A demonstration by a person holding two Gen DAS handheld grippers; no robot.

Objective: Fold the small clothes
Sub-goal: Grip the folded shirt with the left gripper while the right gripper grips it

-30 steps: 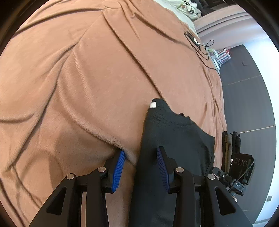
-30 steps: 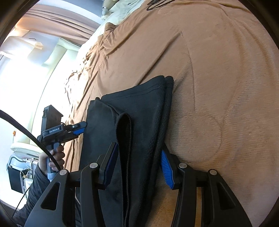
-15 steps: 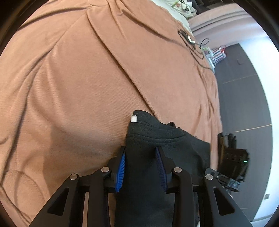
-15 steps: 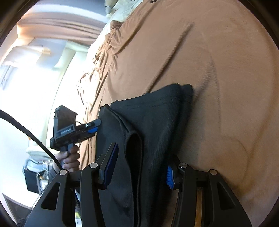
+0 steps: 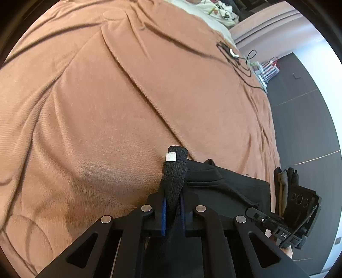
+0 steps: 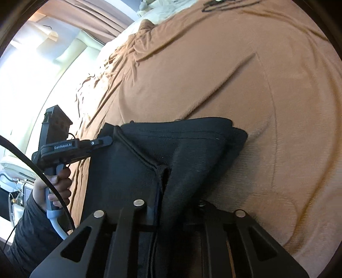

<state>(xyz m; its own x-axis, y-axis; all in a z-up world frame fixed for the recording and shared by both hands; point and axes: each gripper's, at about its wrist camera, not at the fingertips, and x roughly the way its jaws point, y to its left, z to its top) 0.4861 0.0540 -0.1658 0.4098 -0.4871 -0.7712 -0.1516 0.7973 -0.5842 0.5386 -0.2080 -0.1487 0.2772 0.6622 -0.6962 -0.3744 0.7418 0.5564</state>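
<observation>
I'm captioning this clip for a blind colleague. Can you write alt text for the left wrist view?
The left gripper is closing its blue-padded fingers on a bunched corner of a black garment with a small white tag. The garment lies on a brown blanket covering a bed. At right, the right gripper shows beside the dark floor.

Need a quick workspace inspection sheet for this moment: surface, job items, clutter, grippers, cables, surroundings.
Surface: brown blanket over a bed, creased, with a stitched seam running across it.
Job's things: one black garment, partly folded, lying on the blanket; a small white tag at its pinched corner.
Clutter: nothing seen near the garment.
Grippers: left gripper closing on a bunched edge of the garment; right gripper closing on the other edge, fabric between its jaws.
Cables: thin black cord with a small device at the far edge of the blanket.
Surroundings: dark floor, curtains, bright window.
</observation>
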